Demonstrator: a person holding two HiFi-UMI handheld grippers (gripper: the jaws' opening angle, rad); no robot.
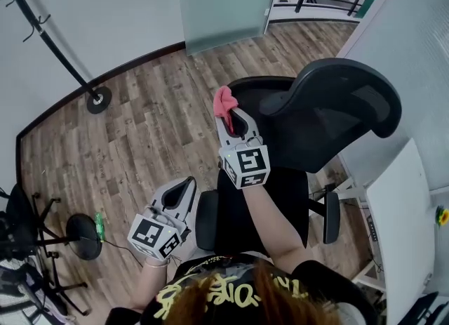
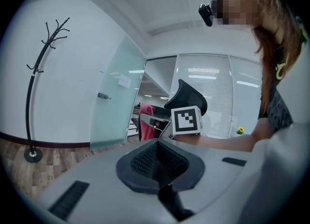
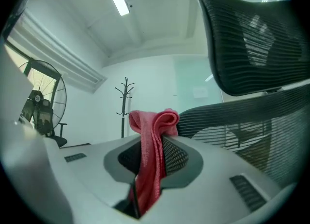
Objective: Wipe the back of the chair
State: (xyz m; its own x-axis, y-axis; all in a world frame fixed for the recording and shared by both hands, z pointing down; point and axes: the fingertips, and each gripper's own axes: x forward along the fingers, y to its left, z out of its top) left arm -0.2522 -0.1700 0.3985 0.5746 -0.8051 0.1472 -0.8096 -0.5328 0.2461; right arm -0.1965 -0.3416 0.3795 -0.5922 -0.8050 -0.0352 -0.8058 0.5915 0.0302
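A black mesh office chair (image 1: 330,116) stands in front of me, its headrest and back (image 3: 256,53) filling the right of the right gripper view. My right gripper (image 1: 228,113) is shut on a pink cloth (image 1: 224,100), held just left of the chair back's upper edge. The cloth (image 3: 151,155) hangs folded between the jaws. My left gripper (image 1: 184,189) is held low at the left beside the chair's armrest, shut with nothing in it; in its own view (image 2: 156,157) the jaws meet.
A black coat stand (image 1: 98,97) rises from the wooden floor at the left. A frosted glass door (image 1: 224,1) is at the back. A white desk (image 1: 403,225) runs along the right. A fan base (image 1: 83,236) sits at lower left.
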